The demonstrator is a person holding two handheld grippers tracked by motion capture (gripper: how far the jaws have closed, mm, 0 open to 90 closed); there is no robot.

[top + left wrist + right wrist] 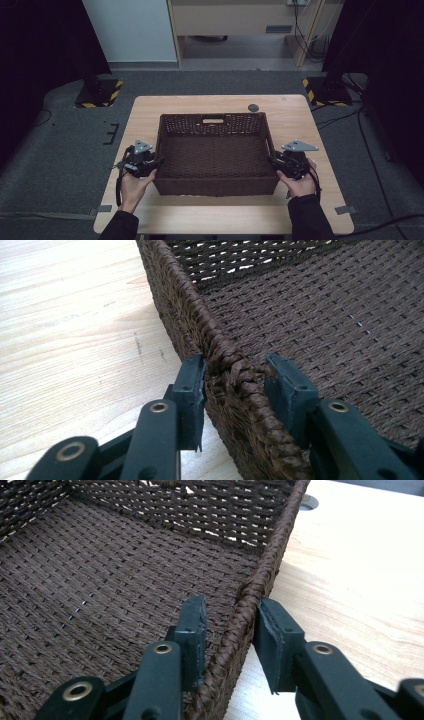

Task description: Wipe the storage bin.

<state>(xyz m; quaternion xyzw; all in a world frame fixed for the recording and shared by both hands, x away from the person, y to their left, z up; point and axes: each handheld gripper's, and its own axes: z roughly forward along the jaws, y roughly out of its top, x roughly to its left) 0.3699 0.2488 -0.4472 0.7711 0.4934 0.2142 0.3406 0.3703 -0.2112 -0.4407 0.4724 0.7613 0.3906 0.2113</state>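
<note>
1. High view: I stand at the near edge of the wooden table [295, 112] with the brown woven basket [215, 187] in front of me, empty. My left tongs [156, 163] sit at the basket's left wall and my right tongs [272, 161] at its right wall, both toward the near corners, so the basket lies between the two tools.

2. Left gripper view: my left tongs [235, 371] straddle the braided rim of the basket [235, 385]. The outer jaw touches the outside of the wall, with bare table [75, 340] beyond it. The inner jaw stands over the woven floor and seems to just meet the rim. I judge this a pinch on the rim, though how firm it is I cannot tell.

3. Right gripper view: my right tongs [230, 616] also have the basket's rim [250, 610] between the jaws. The inner jaw looks to stand a little off the wall, and the outer jaw sits close against the outside. Whether both pads press, I cannot tell.

4. Step in hand, as I judge it: taking hold of both side walls, ready to lift or shift the basket.

5. Next move: I should settle both grips on the rim, then raise both tongs together and level, so the basket does not tip or slip out.
</note>
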